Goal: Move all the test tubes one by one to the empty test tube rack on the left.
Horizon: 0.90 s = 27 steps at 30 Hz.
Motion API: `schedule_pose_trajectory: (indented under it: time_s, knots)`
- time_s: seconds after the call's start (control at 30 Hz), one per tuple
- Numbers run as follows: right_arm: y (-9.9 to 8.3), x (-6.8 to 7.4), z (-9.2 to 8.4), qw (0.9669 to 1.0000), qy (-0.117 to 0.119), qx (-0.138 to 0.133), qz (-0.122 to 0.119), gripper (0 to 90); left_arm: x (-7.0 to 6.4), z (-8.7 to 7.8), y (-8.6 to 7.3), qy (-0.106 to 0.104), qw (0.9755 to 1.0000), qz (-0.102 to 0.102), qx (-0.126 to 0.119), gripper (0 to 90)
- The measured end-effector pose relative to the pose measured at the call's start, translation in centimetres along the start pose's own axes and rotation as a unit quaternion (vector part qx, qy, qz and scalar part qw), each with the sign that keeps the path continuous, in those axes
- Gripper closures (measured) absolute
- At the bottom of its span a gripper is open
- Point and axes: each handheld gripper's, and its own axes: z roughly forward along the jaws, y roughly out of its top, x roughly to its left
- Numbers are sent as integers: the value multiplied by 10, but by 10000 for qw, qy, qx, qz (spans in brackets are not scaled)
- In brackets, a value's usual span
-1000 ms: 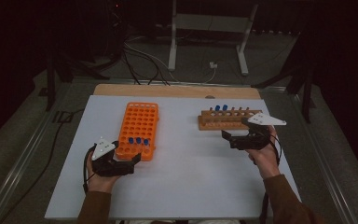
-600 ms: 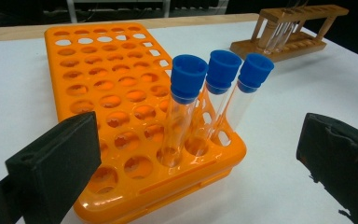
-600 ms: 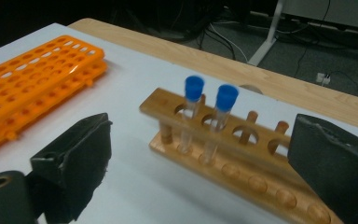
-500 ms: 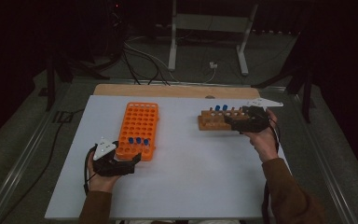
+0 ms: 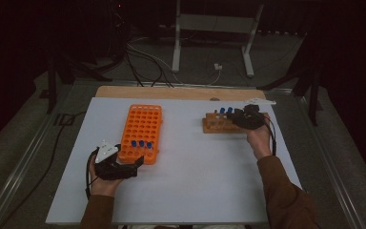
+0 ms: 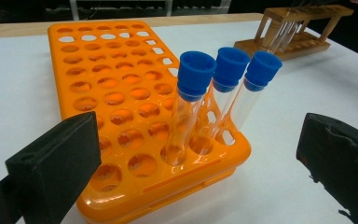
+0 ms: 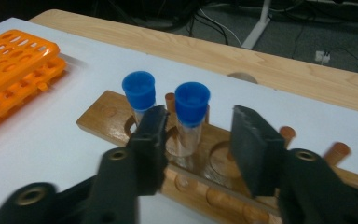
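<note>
An orange tube rack (image 5: 140, 126) (image 6: 107, 84) lies left of centre with three blue-capped tubes (image 5: 141, 143) (image 6: 221, 93) in its near row. My left gripper (image 5: 136, 166) (image 6: 196, 140) rests open just in front of them, touching nothing. At the right stands a wooden rack (image 5: 212, 125) (image 7: 107, 119) with two blue-capped tubes (image 5: 226, 110). My right gripper (image 5: 233, 118) (image 7: 198, 135) has its jaws on either side of the nearer tube (image 7: 192, 107). The jaws have just been closing, and a gap still shows between the tube and the right pad.
The white tabletop (image 5: 195, 176) has a wooden strip (image 5: 171, 92) along its far edge. Behind it are cables and a metal stand's feet (image 5: 209, 43) on the floor. Most of the orange rack's holes stand vacant.
My right gripper has moved left and slightly down onto the wooden rack, and its jaws have narrowed around a tube. The left gripper has stayed where it was.
</note>
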Motion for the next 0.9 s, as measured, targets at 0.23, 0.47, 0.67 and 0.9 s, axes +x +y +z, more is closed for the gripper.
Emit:
schedule_pose_trajectory:
  time_s: [0.23,0.47,0.67,0.9]
  knots:
    - [-2,5,12,9999,4,32,-168,709,0,1,0,14,10000,-7,12,6]
    - [-4,10,15,9998,25,-72,-203,755,0,1,-1,17,10000,-10,27,6]
    - [-4,13,16,9997,-81,-108,-190,770,0,1,-1,14,10000,-14,33,6]
    - [-2,12,11,9997,-95,-214,-94,771,1,0,-1,21,10000,-41,17,6]
